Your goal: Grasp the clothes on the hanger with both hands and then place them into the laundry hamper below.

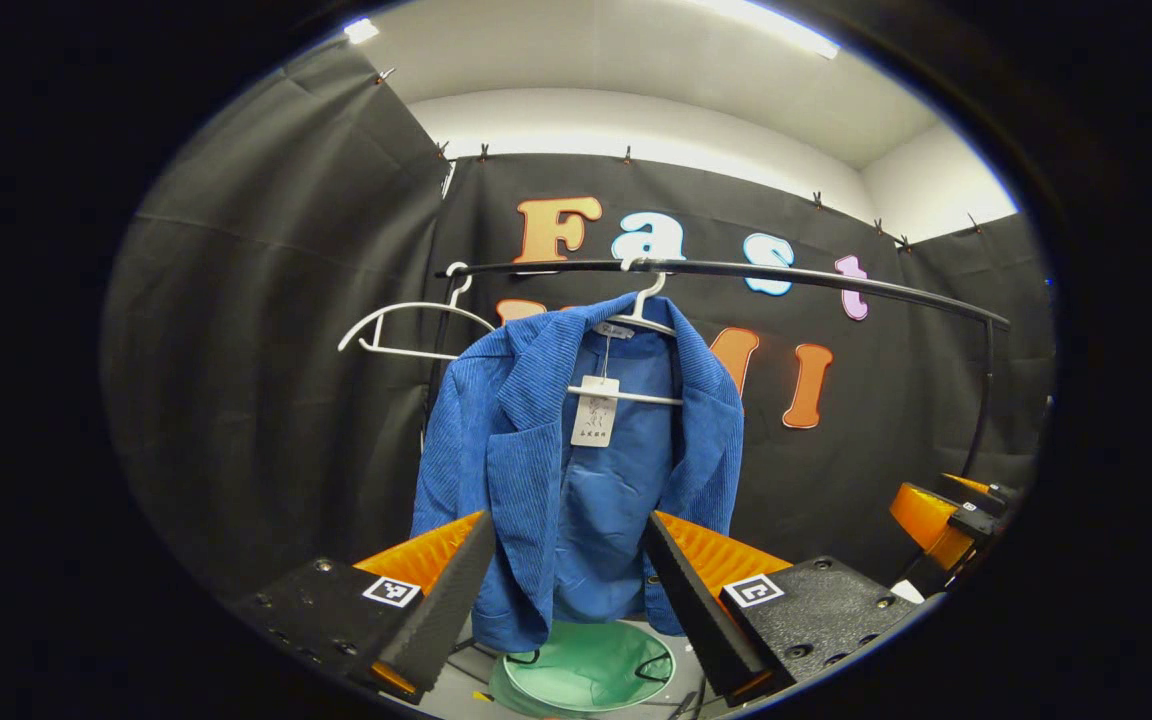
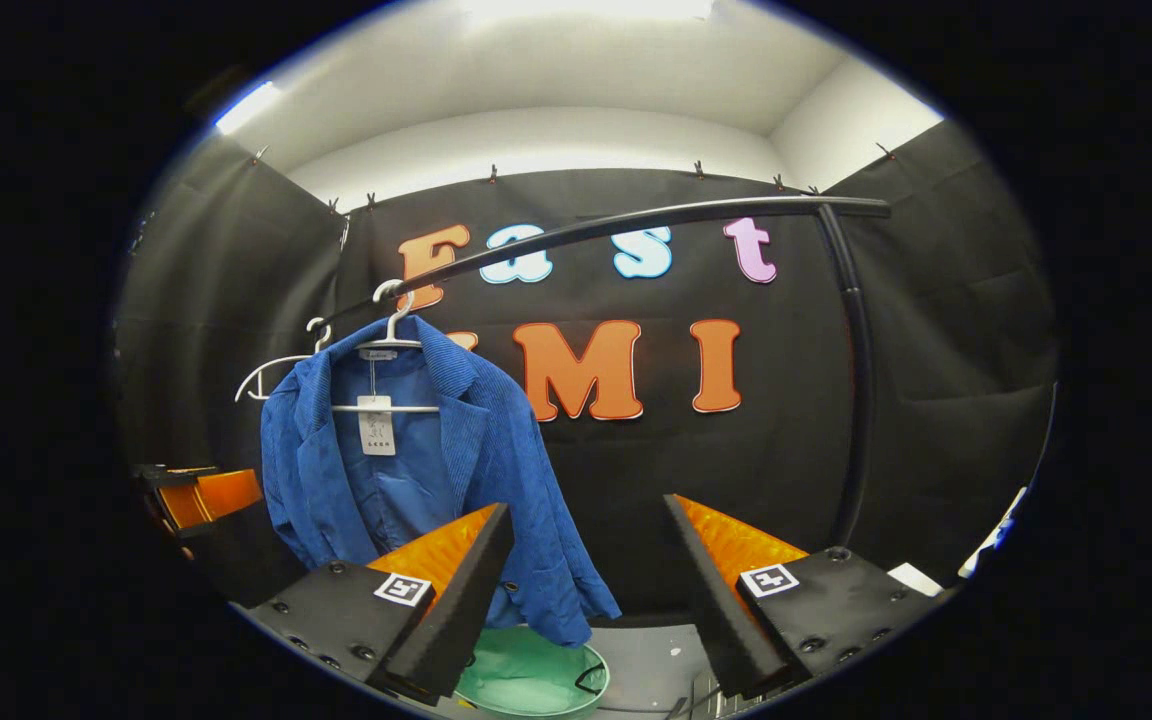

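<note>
Both tongs, left tongs (image 1: pixel 564 590) and right tongs (image 2: pixel 586 590), spread apart and empty before soft, light, floppy blue jacket (image 1: pixel 576 470) on white hanger (image 1: pixel 636 320) over green hamper (image 1: pixel 586 665); best pinched at shoulders.

**Bright ceiling strips, dark walls, heavy fisheye bend**

Light comes from above: white ceiling light strips (image 1: pixel 766 25) glare at the top of the left gripper view, and a similar strip (image 2: pixel 246 105) burns out in the right gripper view. The pale ceiling is overexposed, while the black cloth walls stay dim. The blue corduroy jacket (image 1: pixel 576 460) is evenly lit and sharp. The black metal clothes rail (image 2: pixel 636 220) curves strongly with lens distortion. Edges darken and soften slightly.
</note>
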Demonstrator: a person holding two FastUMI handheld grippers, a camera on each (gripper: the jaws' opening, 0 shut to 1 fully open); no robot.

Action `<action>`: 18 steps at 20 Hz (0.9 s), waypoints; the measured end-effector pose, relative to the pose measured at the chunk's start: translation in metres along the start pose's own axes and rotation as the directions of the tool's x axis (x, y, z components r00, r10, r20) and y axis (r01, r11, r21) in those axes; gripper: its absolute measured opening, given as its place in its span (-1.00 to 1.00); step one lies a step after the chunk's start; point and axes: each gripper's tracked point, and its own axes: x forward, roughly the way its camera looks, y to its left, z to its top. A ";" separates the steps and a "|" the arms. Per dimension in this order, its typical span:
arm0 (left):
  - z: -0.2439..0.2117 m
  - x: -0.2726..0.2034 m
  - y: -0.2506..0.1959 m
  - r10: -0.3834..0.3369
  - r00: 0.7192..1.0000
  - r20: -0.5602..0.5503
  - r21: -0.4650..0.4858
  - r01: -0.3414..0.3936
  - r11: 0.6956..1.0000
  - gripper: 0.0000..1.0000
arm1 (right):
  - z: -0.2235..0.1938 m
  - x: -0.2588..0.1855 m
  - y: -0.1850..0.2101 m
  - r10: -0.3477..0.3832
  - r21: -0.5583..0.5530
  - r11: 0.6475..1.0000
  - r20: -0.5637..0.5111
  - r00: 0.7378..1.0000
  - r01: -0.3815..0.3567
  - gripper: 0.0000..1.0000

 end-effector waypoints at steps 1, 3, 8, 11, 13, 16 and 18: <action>-0.001 0.008 0.004 -0.003 1.000 -0.003 0.004 0.003 1.000 0.86 | 0.000 0.003 0.007 0.001 -0.004 1.000 0.001 1.000 -0.001 0.94; -0.001 0.025 0.012 -0.016 1.000 -0.004 0.015 0.016 1.000 0.90 | -0.002 0.011 0.021 0.000 -0.013 1.000 0.003 1.000 0.000 0.93; -0.006 0.070 0.030 -0.049 0.999 -0.012 0.033 0.050 0.998 0.90 | -0.009 0.035 0.064 0.026 0.008 1.000 -0.013 1.000 -0.026 0.94; -0.005 0.090 0.041 -0.053 0.998 -0.018 0.020 0.054 0.998 0.91 | -0.013 0.053 0.087 0.052 0.024 0.998 -0.027 0.998 -0.052 0.94; -0.003 0.099 0.048 -0.051 0.999 -0.013 0.014 0.051 0.999 0.86 | -0.013 0.068 0.101 0.070 0.022 0.997 -0.034 0.997 -0.069 0.94; -0.001 0.109 0.054 -0.051 0.999 -0.014 0.007 0.051 0.999 0.84 | -0.010 0.092 0.114 0.083 0.014 0.997 -0.036 0.996 -0.082 0.93; 0.000 0.114 0.056 -0.057 0.998 -0.016 0.005 0.057 0.998 0.90 | -0.008 0.107 0.121 0.092 0.012 0.996 -0.035 0.995 -0.092 0.94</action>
